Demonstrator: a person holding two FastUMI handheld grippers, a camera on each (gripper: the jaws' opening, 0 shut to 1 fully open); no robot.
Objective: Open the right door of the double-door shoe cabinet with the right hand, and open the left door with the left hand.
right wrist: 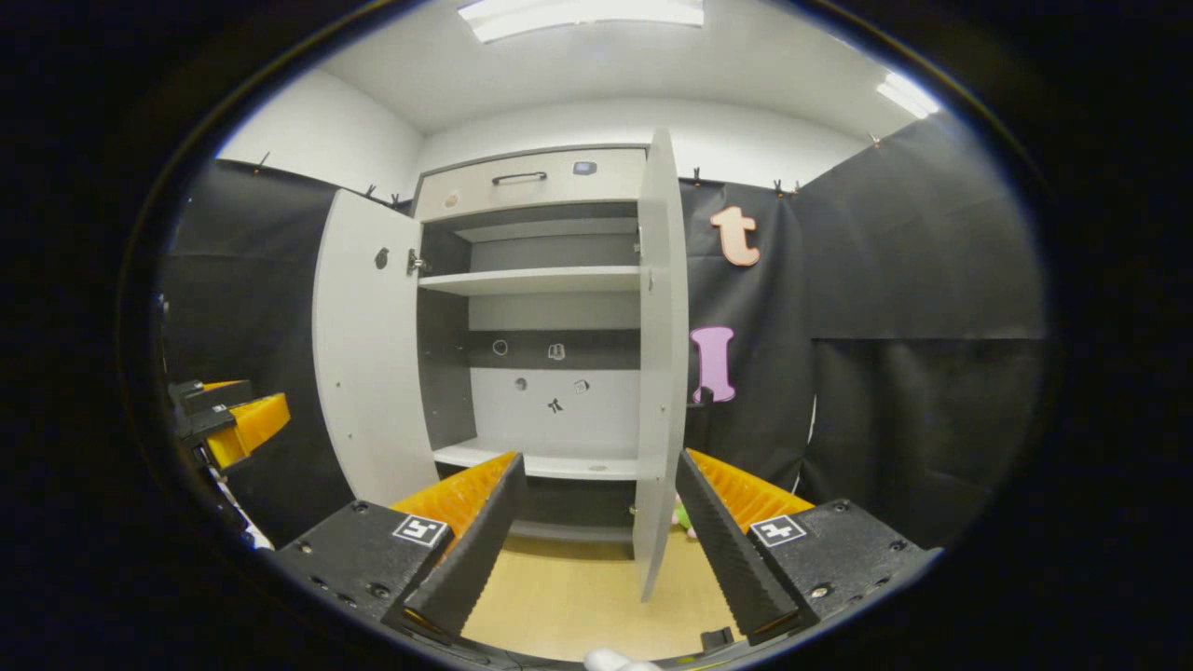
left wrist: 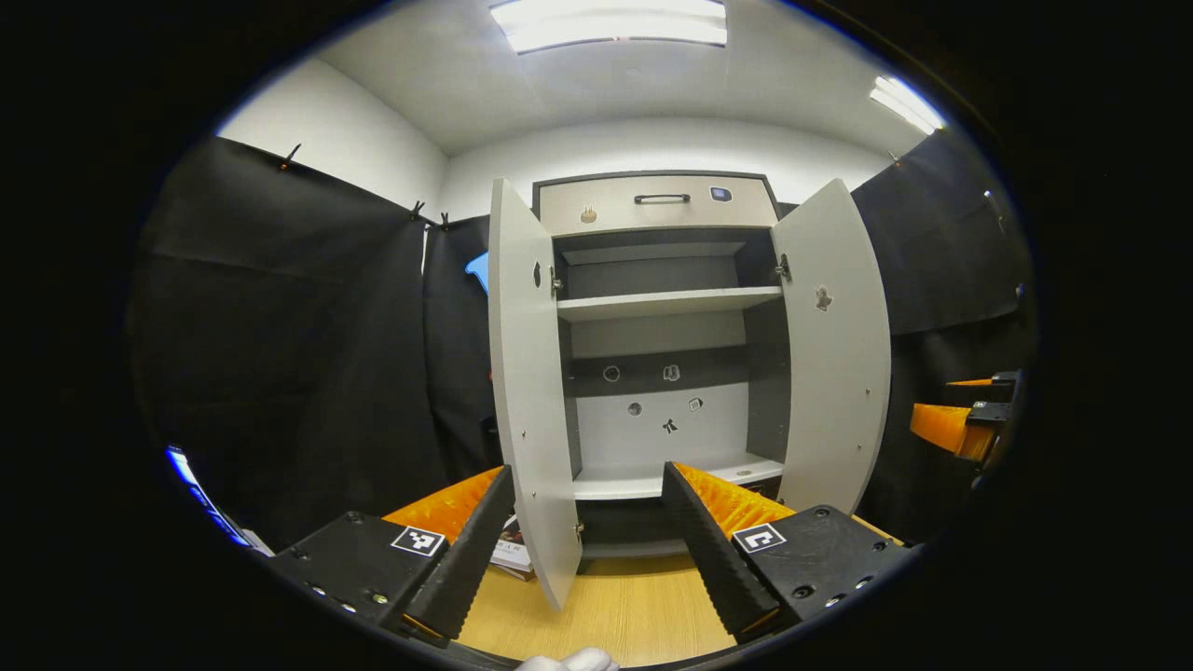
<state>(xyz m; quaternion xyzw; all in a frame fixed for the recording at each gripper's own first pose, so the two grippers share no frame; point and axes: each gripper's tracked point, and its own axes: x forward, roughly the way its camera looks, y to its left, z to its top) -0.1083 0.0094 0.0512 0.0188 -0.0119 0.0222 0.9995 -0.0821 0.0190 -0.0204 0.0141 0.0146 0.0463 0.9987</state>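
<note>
The grey shoe cabinet (left wrist: 657, 303) stands ahead with both doors swung wide, its shelves bare. In the left gripper view the left door (left wrist: 531, 391) reaches down between the fingers of my left gripper (left wrist: 589, 469), which is open and not pressing on it. The right door (left wrist: 834, 354) stands open farther right, and the other gripper (left wrist: 960, 424) hangs beyond it. In the right gripper view the right door (right wrist: 662, 354) is seen edge-on between the fingers of my open right gripper (right wrist: 598, 457), close to the right finger (right wrist: 718, 540). The left door (right wrist: 368, 354) is open too.
A drawer with a dark handle (left wrist: 662, 198) tops the cabinet. The cabinet rests on a light wooden surface (left wrist: 634, 606). A small stack of booklets (left wrist: 511, 554) lies by the left door's foot. A small pink and green item (right wrist: 680, 513) sits behind the right door. Black cloth walls close in on both sides.
</note>
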